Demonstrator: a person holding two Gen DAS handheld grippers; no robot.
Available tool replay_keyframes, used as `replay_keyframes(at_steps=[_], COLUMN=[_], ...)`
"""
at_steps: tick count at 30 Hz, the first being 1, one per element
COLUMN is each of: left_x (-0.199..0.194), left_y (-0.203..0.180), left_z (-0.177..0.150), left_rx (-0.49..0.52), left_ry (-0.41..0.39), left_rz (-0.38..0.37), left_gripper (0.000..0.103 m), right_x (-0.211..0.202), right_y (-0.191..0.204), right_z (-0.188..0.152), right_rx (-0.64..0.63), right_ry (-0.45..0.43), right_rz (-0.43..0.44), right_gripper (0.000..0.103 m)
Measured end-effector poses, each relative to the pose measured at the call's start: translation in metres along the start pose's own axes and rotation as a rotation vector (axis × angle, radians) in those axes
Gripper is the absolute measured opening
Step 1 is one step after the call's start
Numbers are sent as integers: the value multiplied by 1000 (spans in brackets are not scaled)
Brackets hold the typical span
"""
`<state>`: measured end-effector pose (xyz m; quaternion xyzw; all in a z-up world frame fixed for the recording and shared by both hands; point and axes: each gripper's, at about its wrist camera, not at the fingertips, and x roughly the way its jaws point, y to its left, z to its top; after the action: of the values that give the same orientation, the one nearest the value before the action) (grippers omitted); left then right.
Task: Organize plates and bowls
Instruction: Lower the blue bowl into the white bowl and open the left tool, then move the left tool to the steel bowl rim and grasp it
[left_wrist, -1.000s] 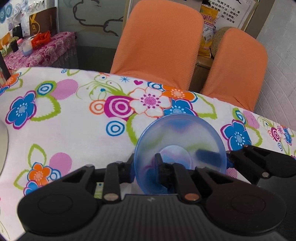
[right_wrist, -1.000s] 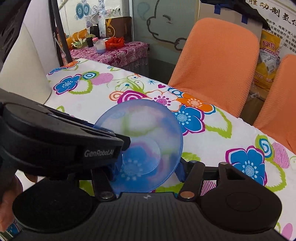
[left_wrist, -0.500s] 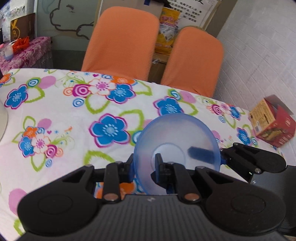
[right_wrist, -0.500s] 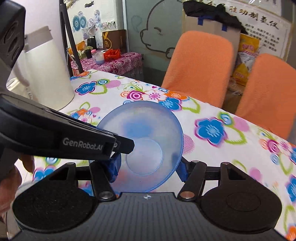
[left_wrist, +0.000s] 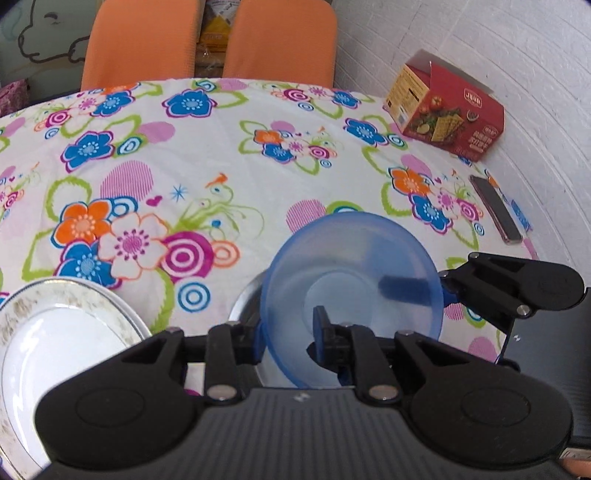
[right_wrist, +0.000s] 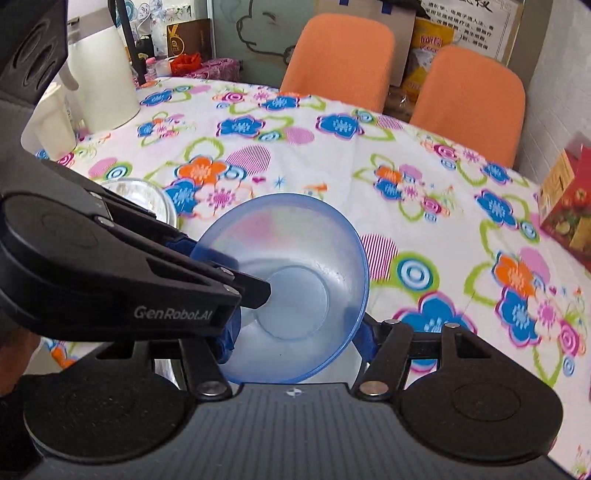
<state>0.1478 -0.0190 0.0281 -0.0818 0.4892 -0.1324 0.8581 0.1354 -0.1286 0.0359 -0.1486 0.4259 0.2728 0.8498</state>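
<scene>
I hold a translucent blue bowl (left_wrist: 351, 266) (right_wrist: 295, 258) tilted above the flowered tablecloth, with both grippers on it. My left gripper (left_wrist: 288, 332) is shut on its left wall, one finger inside and one outside; the right wrist view shows it (right_wrist: 221, 269) coming in from the left. My right gripper (right_wrist: 295, 339) clasps the bowl's lower body between its blue pads (right_wrist: 365, 336), and the left wrist view shows it (left_wrist: 424, 291) at the bowl's right rim. A shiny metal dish (left_wrist: 242, 306) lies right under the bowl, mostly hidden. A white plate (left_wrist: 55, 350) with a mottled rim sits to the left.
A red food box (left_wrist: 447, 107) and a phone (left_wrist: 496, 208) lie near the white wall on the right. A white kettle (right_wrist: 103, 74) and cup (right_wrist: 51, 125) stand at the far left. A pale round dish (right_wrist: 136, 195) shows beyond the left gripper. Two orange chairs (right_wrist: 336, 55) stand behind the table.
Both grippers have swung right and down together, carrying the blue bowl. It now hangs over the metal dish beside the white plate, and the red box has come into view.
</scene>
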Motion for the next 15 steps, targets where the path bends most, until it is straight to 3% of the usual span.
replay_keyframes(at_steps=[4,5,6,7,11,15], left_x=[4,4,3,1,-10,-22], left_y=[-1,-1,-1,-2,-4,7], left_z=[-9,-11,-12,-12,-10,-7], left_rx=[0,2,8,17,48,29], left_ry=[22,25,22,9,-36,-62], left_rz=[1,-4,-6,-3,35,22], left_gripper=[28,34,48,53,56,58], right_x=[-1,-3,-4,-6,-17,-32], right_y=[1,2,2,3,-1,-16], right_z=[-13,-16,-18,-20,-29,-39], right_rx=[12,12,8,3,-9,56], right_ry=[-1,0,-2,-6,-31,-70], right_rz=[32,38,40,35,-32,-45], right_gripper=[50,48,49,49,49,49])
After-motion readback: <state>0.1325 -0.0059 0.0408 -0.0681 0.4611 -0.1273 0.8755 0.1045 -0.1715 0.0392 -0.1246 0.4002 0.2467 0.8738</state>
